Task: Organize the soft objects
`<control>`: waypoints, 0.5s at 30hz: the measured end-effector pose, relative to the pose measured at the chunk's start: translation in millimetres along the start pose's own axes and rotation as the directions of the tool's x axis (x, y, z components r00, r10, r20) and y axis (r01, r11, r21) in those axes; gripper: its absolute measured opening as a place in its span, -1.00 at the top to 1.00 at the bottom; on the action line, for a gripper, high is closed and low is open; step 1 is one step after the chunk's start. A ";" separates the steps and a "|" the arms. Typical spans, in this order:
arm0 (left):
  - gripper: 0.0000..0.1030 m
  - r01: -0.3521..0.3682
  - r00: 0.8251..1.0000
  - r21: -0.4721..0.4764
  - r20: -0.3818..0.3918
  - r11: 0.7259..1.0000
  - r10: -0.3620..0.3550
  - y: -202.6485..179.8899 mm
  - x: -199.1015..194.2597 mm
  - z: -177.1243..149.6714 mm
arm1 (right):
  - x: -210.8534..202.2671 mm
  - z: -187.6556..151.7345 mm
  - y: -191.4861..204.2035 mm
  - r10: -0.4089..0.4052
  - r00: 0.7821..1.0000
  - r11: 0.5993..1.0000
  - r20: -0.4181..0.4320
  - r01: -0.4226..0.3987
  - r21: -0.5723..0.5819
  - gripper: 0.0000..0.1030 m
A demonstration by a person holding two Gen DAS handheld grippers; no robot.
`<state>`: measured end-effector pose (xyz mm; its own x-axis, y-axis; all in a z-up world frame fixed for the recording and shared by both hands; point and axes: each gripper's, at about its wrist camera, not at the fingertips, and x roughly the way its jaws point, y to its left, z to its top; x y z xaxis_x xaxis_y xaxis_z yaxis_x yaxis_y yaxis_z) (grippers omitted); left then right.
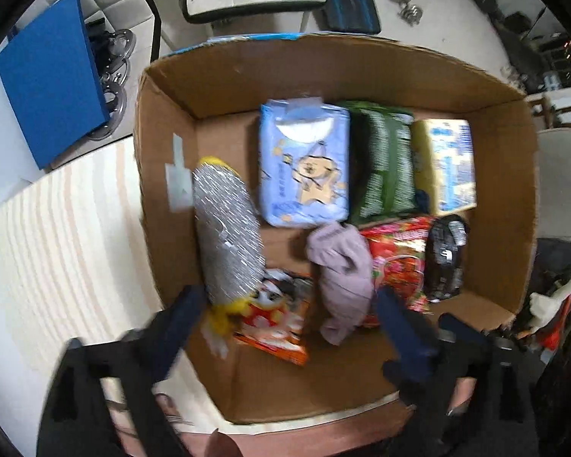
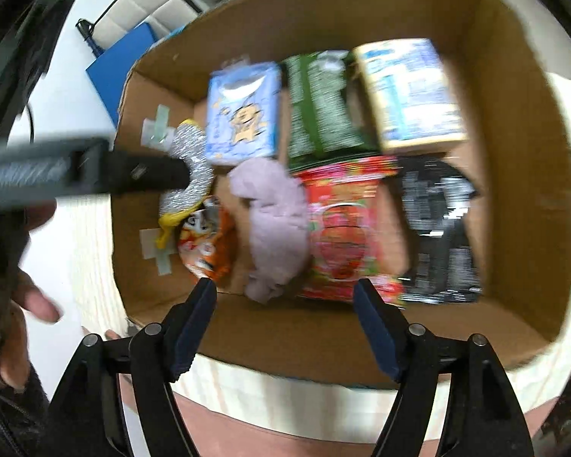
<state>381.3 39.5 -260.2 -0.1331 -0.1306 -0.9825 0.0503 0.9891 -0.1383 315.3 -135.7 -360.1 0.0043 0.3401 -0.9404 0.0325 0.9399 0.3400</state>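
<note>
your cardboard box [image 1: 163,205] sits on the pale striped surface [image 1: 57,251] and already holds most of the soft things: a light blue pack [image 1: 304,163], a green pack [image 1: 384,163] and a yellow-and-blue pack [image 1: 445,163] in a row along the far side, with a red pouch [image 1: 399,262] and a black pouch [image 1: 445,259] nearer you.

the lilac cloth [image 2: 274,228] lies bunched in the middle of the box floor, just beside the red pouch, its long axis running away from you. from the right hand-held gripper [image 2: 285,323] it lies straight ahead, roughly centred between the spread fingers, which hold nothing. that makes your right hand the better placed of the two, by my reading.

your left hand-held gripper [image 1: 289,320] is also spread wide and pinches nothing. the silver mesh scrubber with yellow ends [image 1: 228,232] leans along the box's left wall, just beyond the left finger [image 1: 175,327], over an orange packet [image 1: 278,320]. the cloth lies toward that gripper's right finger rather than dead ahead.

both views are smeared with motion, so whether the scrubber touches the finger is unclear.
</note>
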 end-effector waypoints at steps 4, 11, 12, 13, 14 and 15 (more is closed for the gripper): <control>-0.95 0.015 0.994 -0.050 0.107 0.999 -0.009 -2.5 -14.4 -29.0 | -25.4 -8.1 -18.0 -0.057 0.997 0.998 0.060 0.059 -0.035 -1.00; -0.96 -0.044 0.947 -0.122 0.311 0.992 0.080 -19.9 -37.5 -84.3 | -69.5 -29.2 -37.0 -0.233 0.954 0.965 0.189 0.251 -0.080 -1.00; -0.96 -0.047 0.942 -0.128 0.326 0.991 0.086 -23.0 -39.4 -90.6 | -71.7 -29.9 -39.0 -0.239 0.951 0.963 0.196 0.259 -0.079 -1.00; -0.96 -0.041 0.937 -0.133 0.340 0.990 0.084 -25.3 -40.5 -96.8 | -75.5 -31.2 -41.6 -0.247 0.946 0.960 0.210 0.268 -0.076 -1.00; -0.96 -0.046 0.932 -0.133 0.352 0.990 0.091 -27.7 -42.1 -101.1 | -78.4 -31.7 -42.4 -0.255 0.941 0.958 0.221 0.278 -0.076 -1.00; -0.96 -0.066 0.925 -0.136 0.363 0.989 0.111 -28.8 -42.3 -106.2 | -78.3 -32.7 -41.6 -0.267 0.936 0.954 0.227 0.291 -0.077 -1.00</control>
<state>280.3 23.7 -201.3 0.2414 -0.0352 -0.9698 -0.0758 0.9956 -0.0550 280.9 -200.4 -300.4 0.2227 0.0598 -0.9731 -0.0444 0.9977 0.0512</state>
